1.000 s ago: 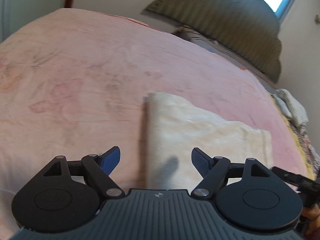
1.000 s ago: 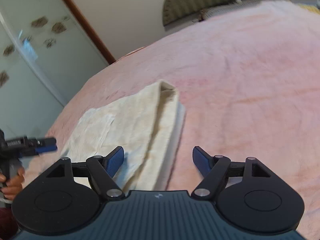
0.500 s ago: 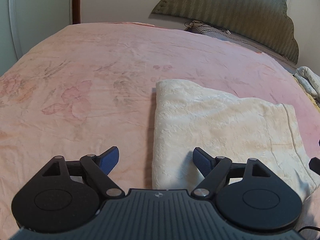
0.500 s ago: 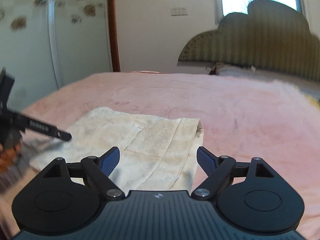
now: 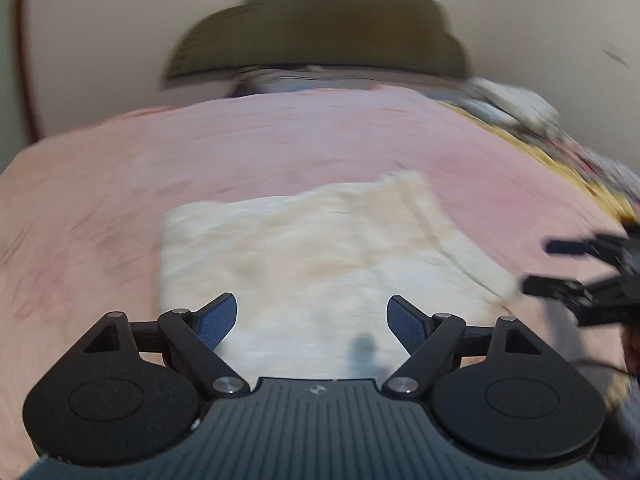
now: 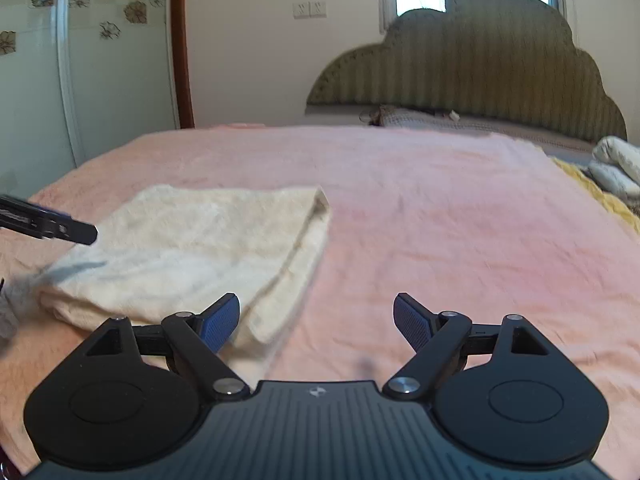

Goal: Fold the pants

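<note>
The cream pants lie folded into a flat rectangle on the pink bedspread. In the blurred left wrist view, my left gripper hovers open over the near edge of the pants with nothing between its blue pads. At that view's right edge is my right gripper, beside the pants' right end. In the right wrist view the pants lie ahead to the left. My right gripper stands open above their near right corner, holding nothing. A finger of the left gripper pokes in over the pants' left end.
A green padded headboard and pillows close off the far end of the bed. Rolled cloths and a yellow blanket lie along the right side. A glass panel and wooden post stand at the left.
Both views have rolled from tilted to level. Each gripper has swung round to face the headboard, and the pants now sit centred ahead of the left gripper. Both sets of jaws stay empty.
</note>
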The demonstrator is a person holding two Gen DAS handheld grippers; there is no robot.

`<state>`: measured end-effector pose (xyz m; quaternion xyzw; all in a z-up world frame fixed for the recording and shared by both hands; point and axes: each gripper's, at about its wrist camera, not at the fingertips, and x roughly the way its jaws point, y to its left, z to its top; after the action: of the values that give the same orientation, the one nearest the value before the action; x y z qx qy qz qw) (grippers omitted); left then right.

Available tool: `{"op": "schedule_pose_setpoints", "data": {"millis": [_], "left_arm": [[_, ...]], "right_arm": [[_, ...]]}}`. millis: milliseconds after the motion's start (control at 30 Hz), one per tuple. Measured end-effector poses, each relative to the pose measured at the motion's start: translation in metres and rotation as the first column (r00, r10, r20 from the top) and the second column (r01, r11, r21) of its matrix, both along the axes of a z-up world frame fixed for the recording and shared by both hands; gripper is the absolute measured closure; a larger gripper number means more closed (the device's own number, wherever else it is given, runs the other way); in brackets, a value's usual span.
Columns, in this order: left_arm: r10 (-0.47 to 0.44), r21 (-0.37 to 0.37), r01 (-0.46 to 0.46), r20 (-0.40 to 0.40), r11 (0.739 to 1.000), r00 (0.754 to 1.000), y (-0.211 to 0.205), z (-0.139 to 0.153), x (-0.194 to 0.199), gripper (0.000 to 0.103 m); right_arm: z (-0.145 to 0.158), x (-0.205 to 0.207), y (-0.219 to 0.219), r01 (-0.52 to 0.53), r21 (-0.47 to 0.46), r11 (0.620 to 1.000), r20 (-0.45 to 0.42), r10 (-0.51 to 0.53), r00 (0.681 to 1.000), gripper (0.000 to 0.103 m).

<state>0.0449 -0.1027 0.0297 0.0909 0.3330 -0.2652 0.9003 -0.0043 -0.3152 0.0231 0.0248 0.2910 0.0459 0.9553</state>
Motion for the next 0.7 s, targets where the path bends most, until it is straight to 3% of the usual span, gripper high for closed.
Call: {"op": "schedule_pose_setpoints", "data": {"millis": [100,200,367,500,633,700], "left_arm": [[-0.139,0.073,0.136,0.028,0.988,0.990,-0.032,-0.006,-0.014,0.019],[-0.214,0.166,0.204,0.046,0.965,0.976,-0.058,-0.015,-0.024,0.019],[-0.336,0.216,0.312,0.083,0.925,0.938,-0.079,-0.023,-0.035,0.019],[-0.338,0.242,0.305,0.106,0.921,0.935,-0.092,-0.031,-0.030,0.022],[-0.285,0.178,0.266,0.091,0.948,0.954,-0.088,-0.033,-0.015,0.029],[-0.248,0.152,0.234,0.083,0.960,0.965,-0.085,-0.031,-0.007,0.041]], "right_arm": [[-0.003,-0.005,0.000,-0.022,-0.012,1.000,0.002,0.023,1.000,0.018],[-0.006,0.000,0.000,-0.029,0.012,1.000,0.005,0.029,1.000,0.018],[-0.007,0.010,0.009,-0.060,0.029,0.998,0.000,0.060,0.998,0.018],[-0.006,0.015,0.010,-0.061,0.048,0.997,0.019,0.060,0.998,0.018],[-0.001,0.022,0.013,-0.066,0.052,0.996,0.046,0.064,0.997,0.013],[0.000,0.026,0.015,-0.069,0.046,0.997,0.054,0.067,0.996,0.013]]}}
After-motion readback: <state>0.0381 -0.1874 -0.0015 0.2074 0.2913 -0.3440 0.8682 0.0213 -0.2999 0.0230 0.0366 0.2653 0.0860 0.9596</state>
